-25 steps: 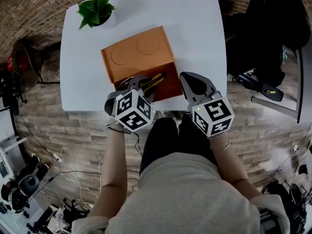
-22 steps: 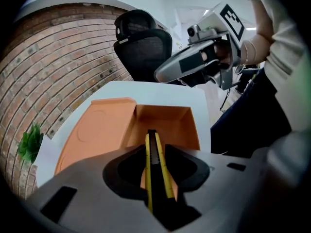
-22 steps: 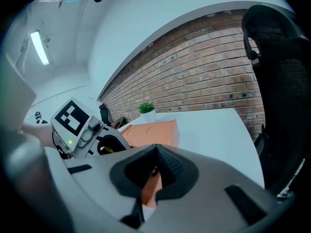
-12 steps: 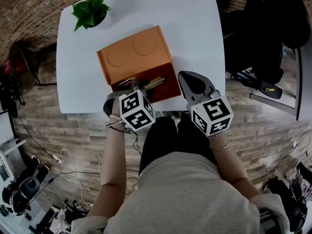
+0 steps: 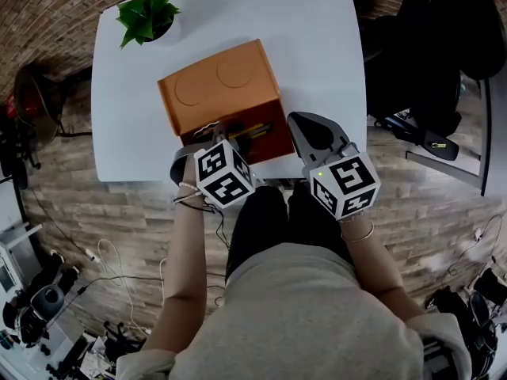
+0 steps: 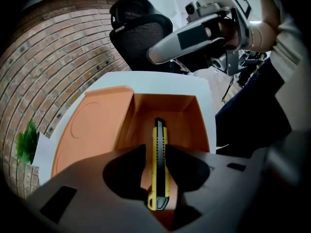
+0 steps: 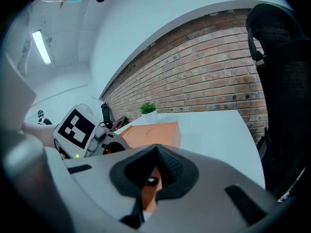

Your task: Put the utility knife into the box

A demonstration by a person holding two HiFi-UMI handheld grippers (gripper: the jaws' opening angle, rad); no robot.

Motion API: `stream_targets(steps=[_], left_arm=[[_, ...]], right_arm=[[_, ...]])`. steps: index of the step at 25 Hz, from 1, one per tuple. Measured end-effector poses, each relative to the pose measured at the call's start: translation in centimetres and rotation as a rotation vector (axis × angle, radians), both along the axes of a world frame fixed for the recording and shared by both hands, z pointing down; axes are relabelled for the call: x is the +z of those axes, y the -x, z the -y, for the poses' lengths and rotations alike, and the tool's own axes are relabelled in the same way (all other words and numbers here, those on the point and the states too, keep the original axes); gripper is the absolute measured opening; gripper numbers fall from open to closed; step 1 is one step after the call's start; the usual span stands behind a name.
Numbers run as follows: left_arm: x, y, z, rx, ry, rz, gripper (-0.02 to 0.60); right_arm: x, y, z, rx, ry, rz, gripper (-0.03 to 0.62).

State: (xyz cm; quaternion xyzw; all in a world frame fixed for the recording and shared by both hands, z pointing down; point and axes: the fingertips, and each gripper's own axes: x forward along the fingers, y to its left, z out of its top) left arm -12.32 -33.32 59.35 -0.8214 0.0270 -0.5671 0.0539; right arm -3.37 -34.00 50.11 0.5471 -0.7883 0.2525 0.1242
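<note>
The white table (image 5: 317, 38) lies bare beyond and right of the orange cardboard box (image 5: 214, 85). The left gripper (image 5: 226, 131), clamped on a yellow-and-black utility knife (image 6: 159, 140), blocks the box's open tray. The closed right gripper (image 5: 299, 121) stands just beside the box's right wall; a green potted plant (image 5: 146, 14) fills the far left corner.

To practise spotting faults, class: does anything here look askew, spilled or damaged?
Nothing stands out. The left gripper holds the yellow-and-black utility knife over the open orange cardboard box; nothing spilled or damaged.
</note>
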Motion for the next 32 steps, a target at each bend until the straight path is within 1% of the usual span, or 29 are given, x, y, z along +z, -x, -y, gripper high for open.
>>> stream_targets(steps=[3,6,8,11,14,16,18,20,22,24,26,28,30,32], left_arm=[[-0.8,0.1,0.1,-0.016,-0.005,-0.019,0.126],[-2.5,0.0,0.2,-0.075,0.004,-0.093,0.126],[-4.0,-0.2,0.6,-0.144,0.013,-0.170,0.126],[-6.7,-0.2,1.6,-0.279,0.018,-0.305,0.126],[-9.9,0.2,2.7,-0.408,-0.007,-0.433,0.113],[-12.2,0.5,3.2,-0.464,-0.045,-0.505,0.095],[-14.2,0.7,3.4,-0.496,-0.080,-0.563,0.075],[-16.0,0.9,3.4,-0.534,-0.092,-0.640,0.055],[-17.5,1.1,3.4,-0.586,-0.057,-0.745,0.048],[-18.6,1.4,3.3,-0.645,0.003,-0.849,0.048],[-19.6,2.1,3.2,-0.711,0.057,-0.942,0.038],[-20.5,3.2,3.3,-0.791,0.090,-1.022,0.028],[-20.9,4.4,3.6,-0.870,0.090,-1.076,0.025],[-21.1,5.5,3.7,-0.929,0.061,-1.092,0.021]], right_arm=[[-0.4,0.3,0.2,-0.013,-0.013,0.001,-0.002],[-1.0,0.5,0.4,-0.031,-0.025,-0.002,-0.002],[-1.6,0.7,0.5,-0.044,-0.038,-0.005,-0.002],[-2.8,1.1,0.9,-0.072,-0.070,-0.012,-0.002],[-4.3,1.8,1.4,-0.111,-0.104,-0.024,-0.002],[-5.3,2.3,1.7,-0.136,-0.126,-0.029,-0.002],[-6.3,3.0,1.8,-0.159,-0.145,-0.034,-0.002],[-7.2,3.7,2.1,-0.193,-0.165,-0.039,-0.002],[-7.9,4.5,2.5,-0.242,-0.184,-0.038,-0.002],[-8.6,5.3,2.6,-0.278,-0.200,-0.034,-0.002],[-9.3,5.8,2.7,-0.298,-0.214,-0.030,-0.002],[-10.0,6.4,2.9,-0.321,-0.232,-0.029,-0.002],[-10.8,7.2,3.2,-0.352,-0.252,-0.028,-0.002],[-11.5,7.9,3.2,-0.379,-0.269,-0.026,-0.002]])
